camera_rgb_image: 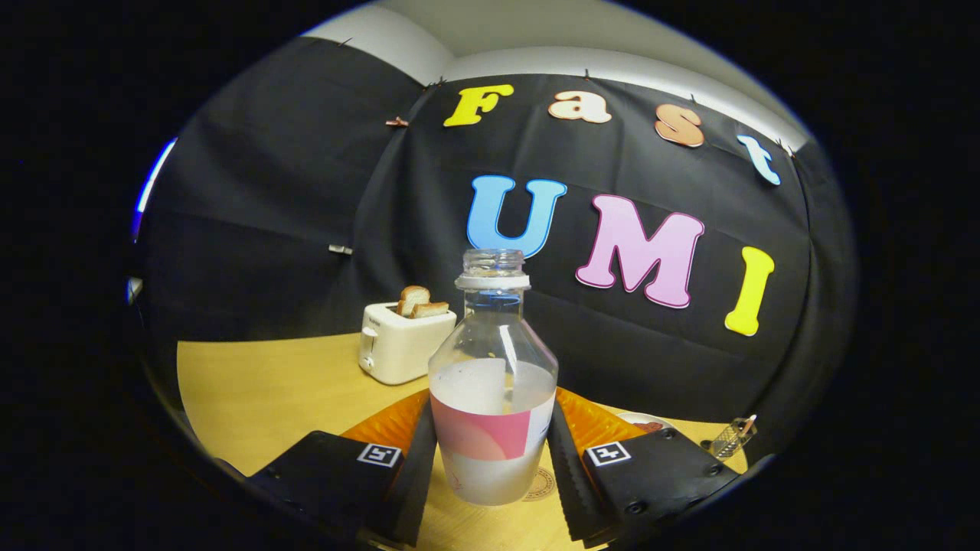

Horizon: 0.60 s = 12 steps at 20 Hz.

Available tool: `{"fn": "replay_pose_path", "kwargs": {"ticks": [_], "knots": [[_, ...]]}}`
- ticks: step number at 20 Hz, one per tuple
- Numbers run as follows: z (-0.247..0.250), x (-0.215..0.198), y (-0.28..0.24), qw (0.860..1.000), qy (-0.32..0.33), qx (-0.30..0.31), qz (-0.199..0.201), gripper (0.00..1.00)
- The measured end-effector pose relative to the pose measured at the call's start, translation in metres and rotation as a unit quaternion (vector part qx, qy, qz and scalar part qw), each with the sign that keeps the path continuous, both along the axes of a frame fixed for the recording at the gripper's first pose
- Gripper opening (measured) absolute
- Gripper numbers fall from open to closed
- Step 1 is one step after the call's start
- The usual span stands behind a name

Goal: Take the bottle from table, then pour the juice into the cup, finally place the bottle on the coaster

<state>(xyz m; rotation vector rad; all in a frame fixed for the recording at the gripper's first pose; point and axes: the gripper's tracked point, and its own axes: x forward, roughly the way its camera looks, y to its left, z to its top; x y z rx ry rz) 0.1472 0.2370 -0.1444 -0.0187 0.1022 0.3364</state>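
Toaster (398, 348): stands on the surface (260, 383), left of the bottle and well beyond the fingers; two bread slices stick up from its slots. Not part of the task.
Left finger (413, 467): inner face lies against the bottle's left side at label height.
Bottle (492, 383): clear, cap off, upright, long axis vertical; sits directly between the two fingers, dead ahead of the hand-held gripper (492, 467). Pale liquid fills roughly the lower half.
Bottle base: appears just above or barely on the surface; cannot tell which.
Coaster (542, 484): a round patterned disc shows just beside the bottle's base on its right, partly behind the bottle. Judged to be the coaster.
Right finger (566, 467): inner face against the bottle's right side, opposite the left one.
Grip state: narrow, both fingers pressing the bottle body, so holding it.
Small plate (643, 421): behind the right finger, edge only.
Metal object (731, 438): far right on the surface; too small to identify.
Cup: not identified.
Key relation: bottle centred in the fingers, coaster immediately below-right of the base; setting down likely needs a small shift right.
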Motion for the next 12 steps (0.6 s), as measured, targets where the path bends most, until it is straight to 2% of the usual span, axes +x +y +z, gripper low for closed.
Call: {"fn": "replay_pose_path", "kwargs": {"ticks": [4,7,9,12], "knots": [[0.005,0.034,-0.036,0.997,0.004,0.062,-0.048,0.72],[-0.018,0.056,-0.058,0.991,0.030,0.103,-0.081,0.72],[-0.038,0.068,-0.076,0.988,0.040,0.111,-0.103,0.72],[-0.067,0.079,-0.084,0.987,0.049,0.109,-0.108,0.73]]}}
